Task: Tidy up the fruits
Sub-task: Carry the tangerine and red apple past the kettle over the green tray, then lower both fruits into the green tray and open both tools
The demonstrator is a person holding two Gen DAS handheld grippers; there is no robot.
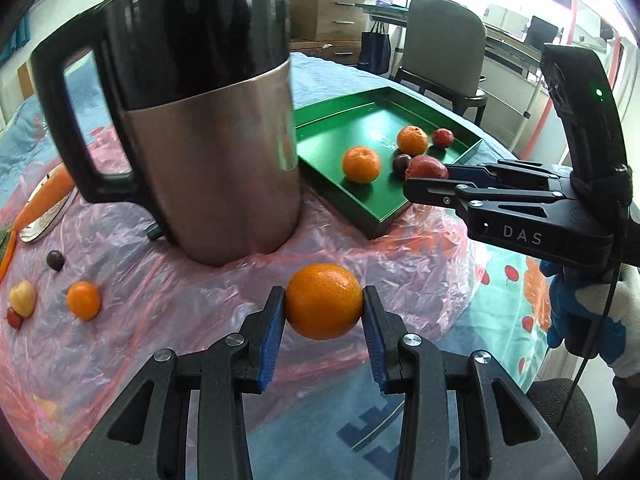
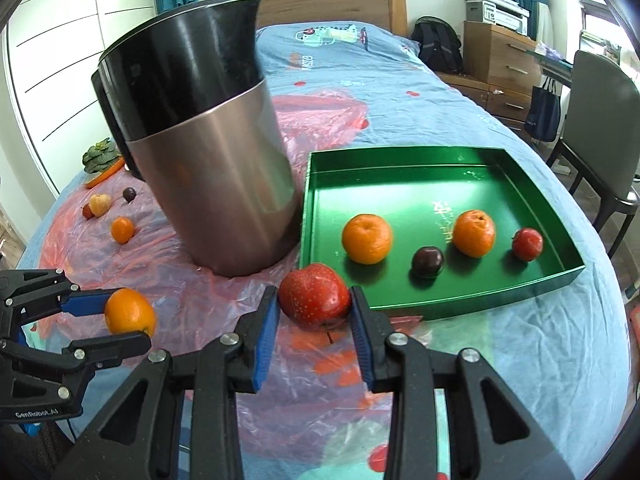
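Fruit sorting about halfway, both hands loaded.

Beside the kettle (image 2: 208, 152), the tray (image 2: 400, 300) holds four fruits; left gripper (image 1: 324, 308) clamps an orange (image 1: 323, 301), right gripper (image 2: 314, 300) a red fruit (image 2: 314, 299), both short of the tray; four small fruits wait beyond the kettle.

We're seeing brushed-metal jug (image 2: 224, 184) with glossy black top, glossy green tray (image 2: 436, 296), crinkly pink plastic sheet (image 1: 132, 344), ribbed blue pads (image 1: 272, 340).
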